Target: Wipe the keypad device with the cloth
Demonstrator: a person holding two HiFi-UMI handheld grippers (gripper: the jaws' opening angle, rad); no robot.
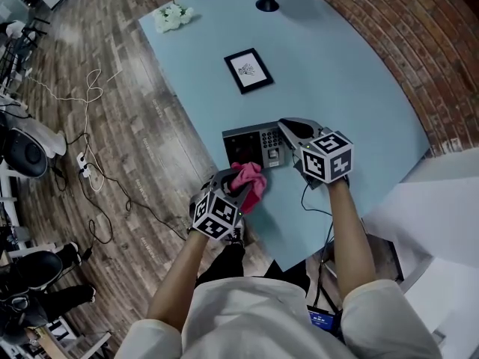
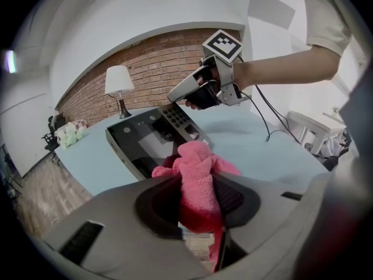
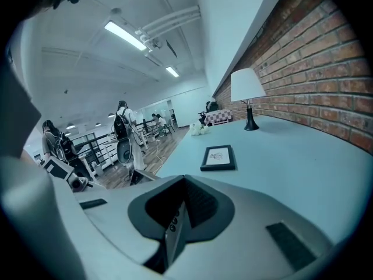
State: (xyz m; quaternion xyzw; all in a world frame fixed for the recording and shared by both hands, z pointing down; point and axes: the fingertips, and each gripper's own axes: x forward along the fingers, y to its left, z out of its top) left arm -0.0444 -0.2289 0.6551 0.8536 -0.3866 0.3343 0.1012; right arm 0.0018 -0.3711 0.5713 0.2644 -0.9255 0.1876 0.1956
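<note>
The grey keypad device (image 1: 251, 145) lies near the table's front-left edge, its dark screen to the left and its keys to the right. My left gripper (image 1: 233, 186) is shut on a pink cloth (image 1: 250, 178), which rests at the device's near edge. In the left gripper view the cloth (image 2: 199, 177) bulges out of the jaws, just short of the device (image 2: 148, 140). My right gripper (image 1: 289, 130) is shut on the device's right end. In the right gripper view a thin keyed edge of the device (image 3: 173, 233) stands between the jaws.
On the light blue table (image 1: 352, 103), a black picture frame (image 1: 248, 70) lies beyond the device. Further back are a lamp base (image 1: 267, 4) and white flowers (image 1: 173, 16). Cables (image 1: 90, 163) trail over the wooden floor at left. A brick wall (image 1: 419, 36) runs along the right.
</note>
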